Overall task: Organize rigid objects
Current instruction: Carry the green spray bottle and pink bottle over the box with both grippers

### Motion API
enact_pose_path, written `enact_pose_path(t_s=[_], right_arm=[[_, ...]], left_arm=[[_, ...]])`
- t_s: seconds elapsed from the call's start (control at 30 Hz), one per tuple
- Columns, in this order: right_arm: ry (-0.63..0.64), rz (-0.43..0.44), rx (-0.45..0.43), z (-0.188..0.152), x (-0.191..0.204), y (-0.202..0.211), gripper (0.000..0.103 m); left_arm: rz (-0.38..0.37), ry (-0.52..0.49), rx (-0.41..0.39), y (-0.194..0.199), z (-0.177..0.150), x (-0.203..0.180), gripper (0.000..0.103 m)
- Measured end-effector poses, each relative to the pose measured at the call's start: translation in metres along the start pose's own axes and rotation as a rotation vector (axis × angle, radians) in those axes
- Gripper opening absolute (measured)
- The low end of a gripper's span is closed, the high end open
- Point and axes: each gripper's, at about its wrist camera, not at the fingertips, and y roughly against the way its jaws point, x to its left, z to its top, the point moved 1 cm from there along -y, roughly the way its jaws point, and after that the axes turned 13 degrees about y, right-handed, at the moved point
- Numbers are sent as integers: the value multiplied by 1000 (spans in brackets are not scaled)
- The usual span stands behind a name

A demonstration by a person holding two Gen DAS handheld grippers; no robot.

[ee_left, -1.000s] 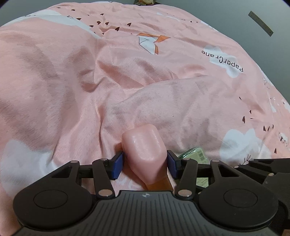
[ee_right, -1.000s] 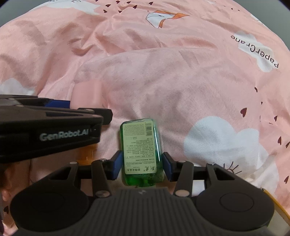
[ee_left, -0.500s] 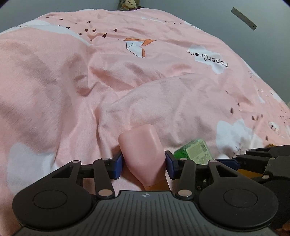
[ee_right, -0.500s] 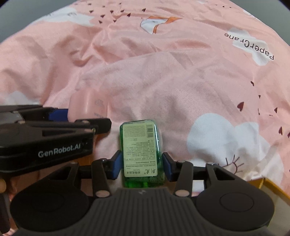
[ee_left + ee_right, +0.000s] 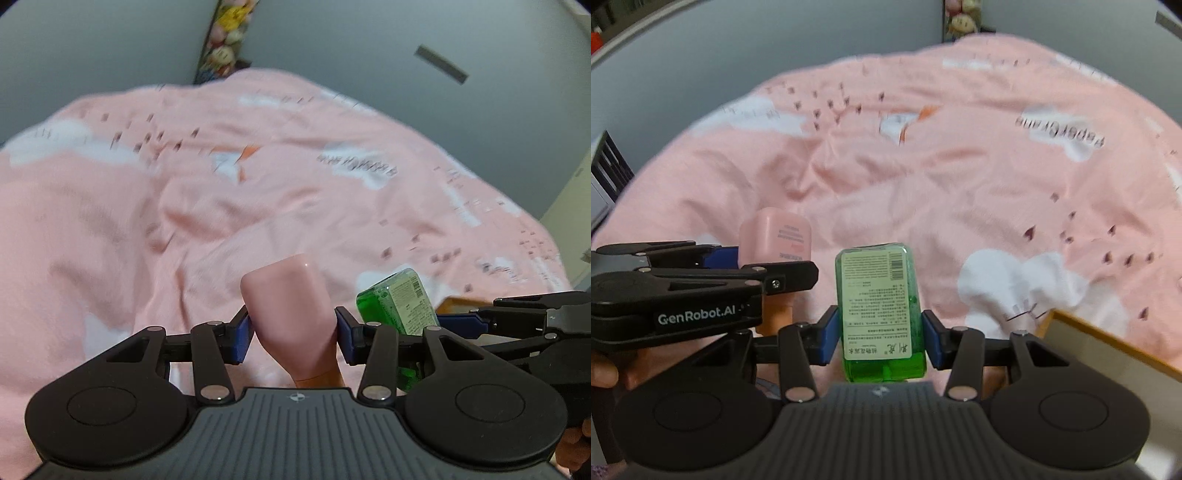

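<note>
My left gripper [image 5: 293,334] is shut on a pale pink plastic bottle [image 5: 291,317], held clear above the pink bedspread [image 5: 147,221]; its blue pads press both sides of the bottle. My right gripper [image 5: 879,338] is shut on a green translucent bottle [image 5: 877,299] with a white printed label facing the camera. The two grippers hang side by side. In the left wrist view the green bottle [image 5: 397,302] shows at the right in the other gripper [image 5: 458,325]. In the right wrist view the pink bottle [image 5: 775,236] shows at the left in the other gripper [image 5: 720,258].
A box with a wooden rim [image 5: 1108,343] lies at the lower right below the right gripper; its corner [image 5: 456,304] also shows in the left wrist view. Grey walls [image 5: 110,44] stand behind the bed, with plush toys [image 5: 225,37] in a strip. A hand [image 5: 605,373] holds the left gripper.
Both grippers have lifted off the bedspread with their bottles, and both views have tipped up so the wall and plush toys show. The box rim has come into view at right.
</note>
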Motion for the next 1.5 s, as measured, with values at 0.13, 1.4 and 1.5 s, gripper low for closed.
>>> enact_pose_path(t_s=[0.13,1.4,1.5], right_arm=[[-21,-51,-68,-5,-9,46,46],[-182,-451,336,-181,-161,60,46],[-182,-457,362,-185,-165,52,46]], left_arm=[[-71,-45,-22,21,3,-26,53],[-271,-212,513,-157,-124,-224,52],[-271,-195,532,-161,-127,-221,52]])
